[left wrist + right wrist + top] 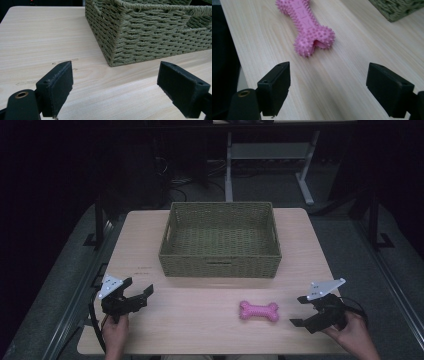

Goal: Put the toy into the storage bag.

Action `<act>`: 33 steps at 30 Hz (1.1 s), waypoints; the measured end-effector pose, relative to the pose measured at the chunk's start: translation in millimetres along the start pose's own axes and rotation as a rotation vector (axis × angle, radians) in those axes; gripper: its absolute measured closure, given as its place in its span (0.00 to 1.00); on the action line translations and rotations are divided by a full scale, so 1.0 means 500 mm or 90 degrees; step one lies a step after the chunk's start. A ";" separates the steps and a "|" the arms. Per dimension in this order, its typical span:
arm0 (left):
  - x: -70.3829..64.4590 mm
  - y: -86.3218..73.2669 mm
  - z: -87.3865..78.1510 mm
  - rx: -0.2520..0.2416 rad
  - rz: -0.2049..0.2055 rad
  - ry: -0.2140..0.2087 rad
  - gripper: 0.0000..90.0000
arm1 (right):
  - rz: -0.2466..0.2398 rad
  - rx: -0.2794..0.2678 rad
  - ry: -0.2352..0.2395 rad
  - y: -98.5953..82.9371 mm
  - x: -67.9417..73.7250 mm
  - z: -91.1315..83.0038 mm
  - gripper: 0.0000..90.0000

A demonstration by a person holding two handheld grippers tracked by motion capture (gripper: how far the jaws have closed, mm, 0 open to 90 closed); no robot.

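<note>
A pink spiky bone-shaped toy (258, 311) lies flat on the light wooden table (200, 325), in front of a green woven basket (220, 237) that looks empty. My right gripper (300, 311) rests at the table's front right, open, its jaws aimed at the toy a short way off. In the right gripper view the toy (308, 27) lies just beyond the open right gripper (327, 88), not between the jaws. My left gripper (137, 288) sits at the front left, open and holding nothing. Its own view looks past the open left gripper (115, 86) at the basket's near corner (140, 35).
Bare wood (200, 300) stretches between the two grippers and in front of the basket. Beyond the table's far edge a white desk frame (305, 175) and cables stand on the dark floor. Metal rails (75, 300) run along both sides of the table.
</note>
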State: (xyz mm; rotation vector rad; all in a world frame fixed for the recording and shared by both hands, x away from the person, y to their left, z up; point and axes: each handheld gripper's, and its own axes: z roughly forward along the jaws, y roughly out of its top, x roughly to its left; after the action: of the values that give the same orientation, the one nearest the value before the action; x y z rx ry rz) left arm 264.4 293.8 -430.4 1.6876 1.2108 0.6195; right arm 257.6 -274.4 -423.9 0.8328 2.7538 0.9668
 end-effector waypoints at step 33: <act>0.005 0.001 -0.004 -0.004 -0.005 0.004 0.14 | -0.122 0.051 0.041 0.122 0.051 0.049 0.24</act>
State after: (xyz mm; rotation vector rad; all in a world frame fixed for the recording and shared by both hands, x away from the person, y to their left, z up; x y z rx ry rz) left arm 263.9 296.8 -429.6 1.6760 1.2178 0.6232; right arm 270.8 -208.0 -404.4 0.5426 2.8785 0.8683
